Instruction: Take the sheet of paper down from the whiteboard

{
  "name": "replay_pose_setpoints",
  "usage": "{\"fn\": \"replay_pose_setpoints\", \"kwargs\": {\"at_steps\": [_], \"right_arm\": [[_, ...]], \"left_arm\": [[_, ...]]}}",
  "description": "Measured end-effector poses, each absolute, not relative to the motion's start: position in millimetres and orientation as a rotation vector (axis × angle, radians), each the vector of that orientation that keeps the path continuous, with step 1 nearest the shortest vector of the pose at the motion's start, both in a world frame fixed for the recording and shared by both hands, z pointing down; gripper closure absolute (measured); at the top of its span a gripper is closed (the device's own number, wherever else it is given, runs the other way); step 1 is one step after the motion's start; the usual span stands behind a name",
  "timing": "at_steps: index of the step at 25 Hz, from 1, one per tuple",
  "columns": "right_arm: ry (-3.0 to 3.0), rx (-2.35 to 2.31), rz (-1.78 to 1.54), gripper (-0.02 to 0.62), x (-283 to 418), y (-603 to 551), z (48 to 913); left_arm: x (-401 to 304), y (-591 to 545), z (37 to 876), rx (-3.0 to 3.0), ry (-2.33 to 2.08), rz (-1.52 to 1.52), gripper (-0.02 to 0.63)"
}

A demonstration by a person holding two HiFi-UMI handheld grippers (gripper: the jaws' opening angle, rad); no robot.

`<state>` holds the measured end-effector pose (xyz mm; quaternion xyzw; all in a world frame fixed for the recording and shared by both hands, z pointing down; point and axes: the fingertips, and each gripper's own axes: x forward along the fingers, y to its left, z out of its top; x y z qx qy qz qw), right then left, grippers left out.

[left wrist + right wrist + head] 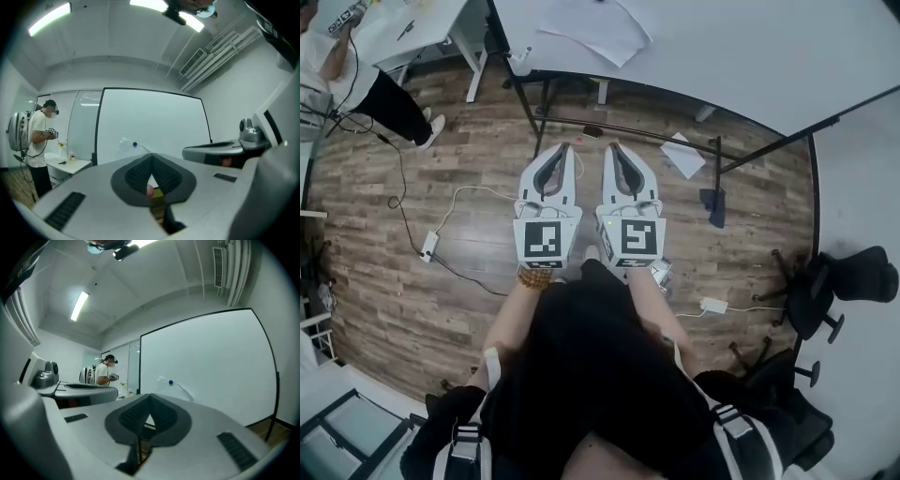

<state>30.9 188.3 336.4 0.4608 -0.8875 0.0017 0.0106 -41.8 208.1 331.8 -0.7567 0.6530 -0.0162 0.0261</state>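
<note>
The whiteboard (722, 47) stands ahead on a black frame. A white sheet of paper (591, 33) hangs on it under a small blue magnet (135, 144); the sheet (178, 390) is curled away from the board below the magnet (170, 382). My left gripper (562, 148) and right gripper (613, 148) are held side by side over the floor, well short of the board and pointing at it. Both are shut with nothing between the pads. In the left gripper view the jaws (151, 158) meet below the sheet; the right gripper's jaws (150, 398) meet the same way.
A person (37, 140) with a backpack stands at a white table (422, 28) on the left. Cables and a power adapter (429, 246) lie on the wooden floor. A loose sheet (682, 155) lies by the board's legs. An office chair (844, 281) stands at the right.
</note>
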Motion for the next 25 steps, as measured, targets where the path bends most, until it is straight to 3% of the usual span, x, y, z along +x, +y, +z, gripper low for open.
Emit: {"fn": "replay_pose_setpoints", "kwargs": {"at_steps": [25], "right_arm": [[-2.697,1.409,0.083,0.595,32,83,371]], "left_arm": [[-47,95,366,-2.405,2.056,-0.037,0.597]]}}
